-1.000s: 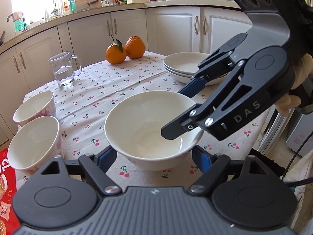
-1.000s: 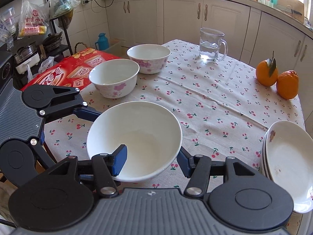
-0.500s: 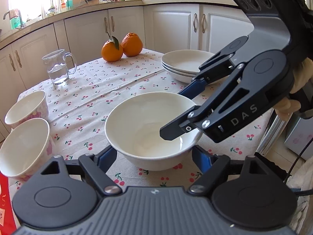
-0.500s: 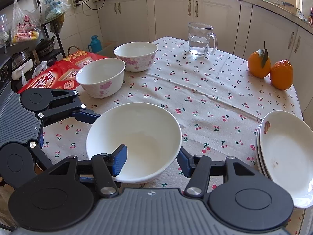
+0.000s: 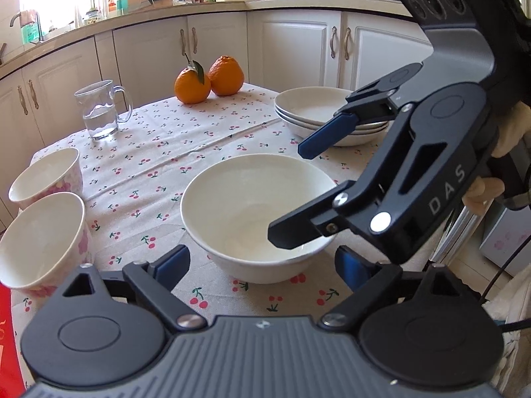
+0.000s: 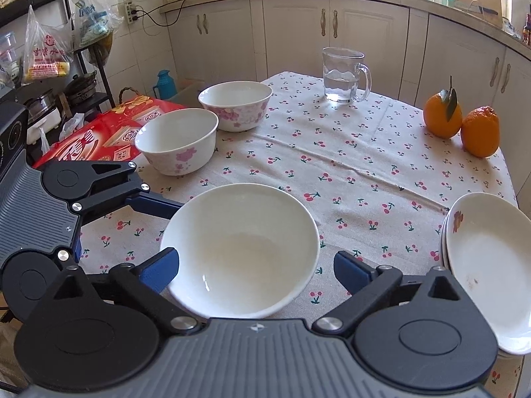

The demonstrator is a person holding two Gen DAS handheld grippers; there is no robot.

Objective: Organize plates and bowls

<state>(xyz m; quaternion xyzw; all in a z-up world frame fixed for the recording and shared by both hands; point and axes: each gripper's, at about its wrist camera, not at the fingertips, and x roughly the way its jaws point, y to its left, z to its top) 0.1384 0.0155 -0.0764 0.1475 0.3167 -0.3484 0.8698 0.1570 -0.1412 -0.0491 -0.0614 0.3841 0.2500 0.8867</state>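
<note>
A plain white bowl (image 5: 245,212) sits on the cherry-print tablecloth (image 5: 186,152) at the near edge; it also shows in the right wrist view (image 6: 242,248). My left gripper (image 5: 262,267) is open and just short of it. My right gripper (image 6: 257,267) is open, its fingers on either side of the bowl's near rim; in the left wrist view it (image 5: 295,195) reaches over the bowl from the right. Two pink-flowered bowls (image 6: 177,141) (image 6: 235,104) stand at the table's left. A stack of white plates (image 6: 491,265) lies at the right.
A glass mug of water (image 6: 343,78) stands at the far side and two oranges (image 6: 461,124) at the far right. A red snack bag (image 6: 109,132) lies beside the flowered bowls. White kitchen cabinets (image 6: 298,33) stand behind the table.
Both grippers have drawn back and risen a little from the white bowl. The bowl rests on the cloth in the same place. Both grippers stay open.
</note>
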